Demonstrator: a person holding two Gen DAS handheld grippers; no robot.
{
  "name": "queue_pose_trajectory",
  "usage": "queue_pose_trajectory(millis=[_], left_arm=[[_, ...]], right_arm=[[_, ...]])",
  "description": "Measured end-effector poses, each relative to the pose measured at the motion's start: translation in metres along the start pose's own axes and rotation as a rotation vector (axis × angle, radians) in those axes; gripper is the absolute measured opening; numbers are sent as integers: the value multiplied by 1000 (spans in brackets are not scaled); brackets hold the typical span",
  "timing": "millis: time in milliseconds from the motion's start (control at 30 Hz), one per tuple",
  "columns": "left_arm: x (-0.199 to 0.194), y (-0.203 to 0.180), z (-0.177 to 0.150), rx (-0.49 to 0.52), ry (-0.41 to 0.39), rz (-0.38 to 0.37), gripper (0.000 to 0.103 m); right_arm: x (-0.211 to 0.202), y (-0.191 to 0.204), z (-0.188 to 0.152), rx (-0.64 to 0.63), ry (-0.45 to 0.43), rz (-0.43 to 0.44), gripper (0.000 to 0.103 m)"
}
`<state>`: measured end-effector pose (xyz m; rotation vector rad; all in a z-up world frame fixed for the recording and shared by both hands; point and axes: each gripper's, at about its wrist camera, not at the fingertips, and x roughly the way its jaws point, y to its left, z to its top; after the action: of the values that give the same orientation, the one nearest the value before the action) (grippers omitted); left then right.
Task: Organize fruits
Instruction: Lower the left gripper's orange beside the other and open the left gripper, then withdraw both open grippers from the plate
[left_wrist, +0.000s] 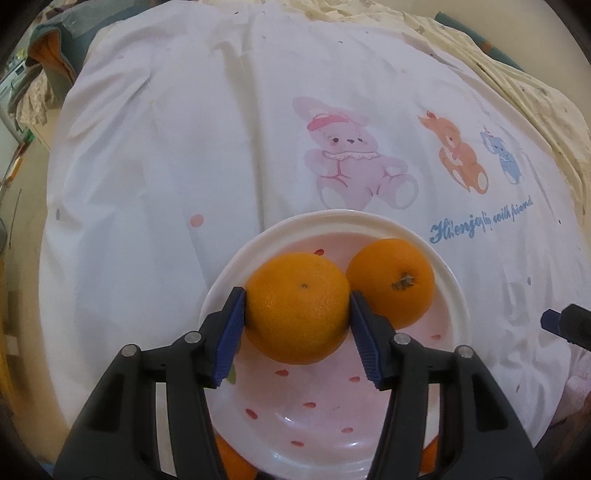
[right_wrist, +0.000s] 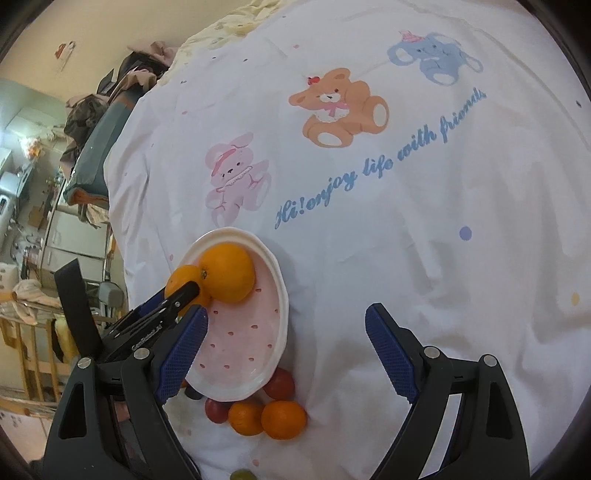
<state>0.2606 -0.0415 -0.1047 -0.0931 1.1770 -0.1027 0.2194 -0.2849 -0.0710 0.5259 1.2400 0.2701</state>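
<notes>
Orange and dimpled, the held orange (left_wrist: 297, 308) fills the middle of the left wrist view, its small dark navel dot facing the camera. The left gripper (left_wrist: 297, 314) pinches it, one blue ribbed pad against each flank, just above the plate (left_wrist: 332, 225). That plate is white-rimmed, pale pink inside, with red speckles. A second orange (left_wrist: 391, 282) lies on it, touching the first, its brown-green stem scar turned up. A white cloth (left_wrist: 184, 147) printed with a pink bunny, an orange bear and a blue elephant covers the surface.

In the right wrist view, the right gripper (right_wrist: 286, 319) hangs over bare white cloth with its jaws spread wide and nothing between them. To its left the plate (right_wrist: 282, 295) holds the stem-scarred orange (right_wrist: 229, 273), with the held orange (right_wrist: 181, 278) partly hidden behind the left gripper's black finger. Off the plate's near rim, on the cloth, lie two loose oranges (right_wrist: 284, 419) side by side and several dark red fruits (right_wrist: 280, 384); their kind I cannot tell.
</notes>
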Motion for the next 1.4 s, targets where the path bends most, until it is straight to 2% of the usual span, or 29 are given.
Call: queue_pose_trajectory(millis=[200, 233, 267, 367, 533, 700, 900, 1133, 1400], left_arm=[[0, 1, 2, 15, 9, -2, 56], [0, 0, 2, 23, 19, 8, 61], [0, 0, 1, 26, 28, 21, 71], [-1, 0, -1, 24, 26, 26, 88], [-11, -1, -5, 27, 24, 22, 88], [-41, -2, -11, 18, -36, 52, 88], [-88, 2, -26, 4, -131, 81, 88], [-128, 8, -54, 0, -181, 102, 88], [-155, 17, -83, -32, -188, 111, 88]], right_arm=[[-1, 4, 1, -19, -12, -11, 90], [-1, 5, 1, -23, -13, -12, 90], [-1, 5, 1, -27, -14, -17, 90], [0, 5, 1, -28, -14, -24, 90], [-3, 5, 1, -37, -23, -34, 90], [-4, 7, 0, -56, -31, -40, 90], [-9, 23, -7, -136, -52, -34, 90], [-17, 37, -30, -229, -72, -48, 90], [-27, 42, -57, -238, -67, -30, 90]])
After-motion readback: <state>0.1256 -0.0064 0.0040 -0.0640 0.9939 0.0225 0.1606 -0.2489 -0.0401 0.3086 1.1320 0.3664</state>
